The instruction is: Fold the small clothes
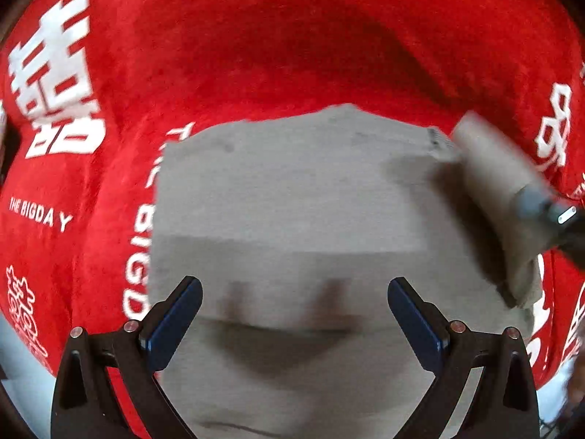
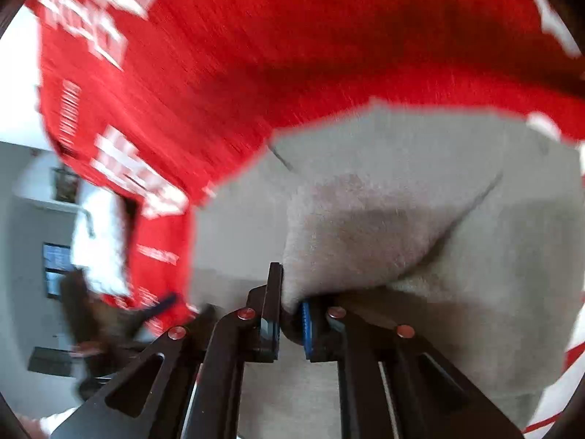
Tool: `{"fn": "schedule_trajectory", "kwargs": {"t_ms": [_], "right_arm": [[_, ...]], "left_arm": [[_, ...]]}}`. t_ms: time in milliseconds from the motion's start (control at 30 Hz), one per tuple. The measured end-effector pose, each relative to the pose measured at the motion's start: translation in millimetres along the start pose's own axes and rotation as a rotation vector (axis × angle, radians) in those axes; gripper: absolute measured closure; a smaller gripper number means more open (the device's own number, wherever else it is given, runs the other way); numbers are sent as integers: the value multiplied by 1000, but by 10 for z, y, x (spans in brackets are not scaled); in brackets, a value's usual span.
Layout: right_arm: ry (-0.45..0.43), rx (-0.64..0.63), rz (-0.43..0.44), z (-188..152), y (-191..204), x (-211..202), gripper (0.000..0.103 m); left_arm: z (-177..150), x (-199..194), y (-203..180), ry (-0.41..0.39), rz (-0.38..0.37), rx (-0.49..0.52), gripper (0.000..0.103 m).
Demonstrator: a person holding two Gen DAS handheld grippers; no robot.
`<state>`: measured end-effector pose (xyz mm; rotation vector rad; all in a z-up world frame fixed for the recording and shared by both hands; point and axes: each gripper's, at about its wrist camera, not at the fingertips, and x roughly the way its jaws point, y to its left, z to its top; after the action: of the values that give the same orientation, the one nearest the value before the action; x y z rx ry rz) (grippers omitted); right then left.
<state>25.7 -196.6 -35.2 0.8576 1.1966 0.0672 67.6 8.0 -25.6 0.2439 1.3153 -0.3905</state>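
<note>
Only the right wrist view is showing the right gripper (image 2: 290,320) pinching a lifted fold of the grey garment (image 1: 292,197); the left view is showing the left gripper (image 1: 294,314) hovering spread above it. Garment is lying on the red printed cloth (image 1: 256,47), red margin bordering each side.

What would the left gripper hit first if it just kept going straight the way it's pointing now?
Most likely the grey garment spread flat on the red blanket. The left gripper, jaws wide open and empty, points straight onto it; nothing shows in between, though blur makes depth uncertain.
</note>
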Motion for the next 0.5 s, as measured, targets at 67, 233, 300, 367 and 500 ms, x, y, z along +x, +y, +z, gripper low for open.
{"fn": "schedule_trajectory", "kwargs": {"t_ms": [67,233,300,367,500], "right_arm": [[42,46,-52,-52,-82,156,76],[-34,173,-31,-172,-261,-48,41],[-88,244,-50,-163,-375,-166,41],[-141,343,-38,-89,-558,-238,50],[-198,403,36,117,-576,-207,96]], "left_arm": [[-24,17,156,7,3,-20,1],[-50,46,426,12,-4,-65,1],[-52,43,540,9,-14,-77,1],[-31,41,599,7,-28,-85,1],[20,-33,718,-3,-76,-102,2]]}}
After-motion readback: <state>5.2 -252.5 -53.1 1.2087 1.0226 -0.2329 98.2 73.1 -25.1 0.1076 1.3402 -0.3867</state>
